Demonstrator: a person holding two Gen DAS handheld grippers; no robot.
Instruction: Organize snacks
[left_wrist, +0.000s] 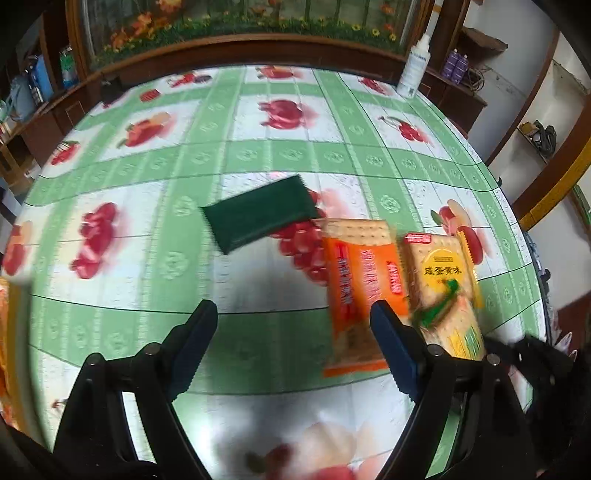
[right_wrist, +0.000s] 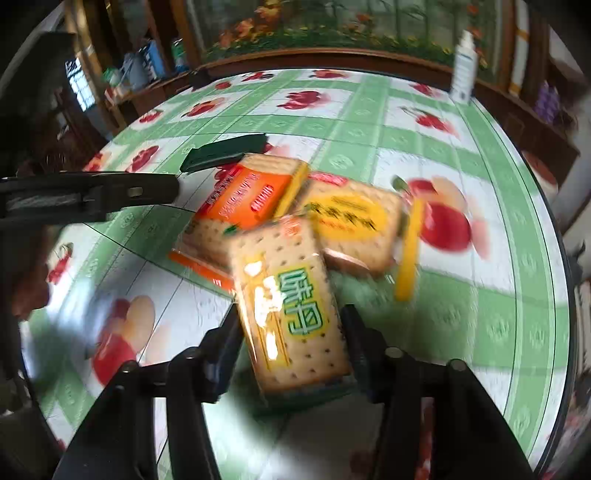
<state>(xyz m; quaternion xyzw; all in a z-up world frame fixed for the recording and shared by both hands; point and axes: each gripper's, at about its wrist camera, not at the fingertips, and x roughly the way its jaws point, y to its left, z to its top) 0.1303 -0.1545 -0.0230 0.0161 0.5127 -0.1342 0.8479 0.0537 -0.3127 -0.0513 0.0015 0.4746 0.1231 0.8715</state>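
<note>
A: Right tongs have it: a cracker packet with green lettering, pinched across its width, both pads pressed to its long edges.

B: Looks?

A: Clear wrap over pale, dotted square crackers, a green-outlined label in the middle, yellow streaks down one side, glare on the film. Motion blur softens everything.

B: And which way does it lie?

A: Its long axis runs straight out along the tongs, far end aimed toward the other packets and tipped slightly left in the right wrist view. It sits low over the desk; I can't tell whether its underside touches.

B: The rest of the snacks?

A: An orange packet just beyond it, long axis slanting up to the right, one end hidden behind the held packet. Beside that a packet with a yellow oval label, yellow sealed strip on its right end (it overlaps the orange one's corner, as far as the blur lets me judge). Behind both, a dark green packet, lying slantwise.

B: Left side?

A: Left tongs spread wide, nothing between them, hovering over the fruit-print cloth just left of the orange packet. From that camera the dark green packet lies farther out on the desk, tilted up to the right.
</note>
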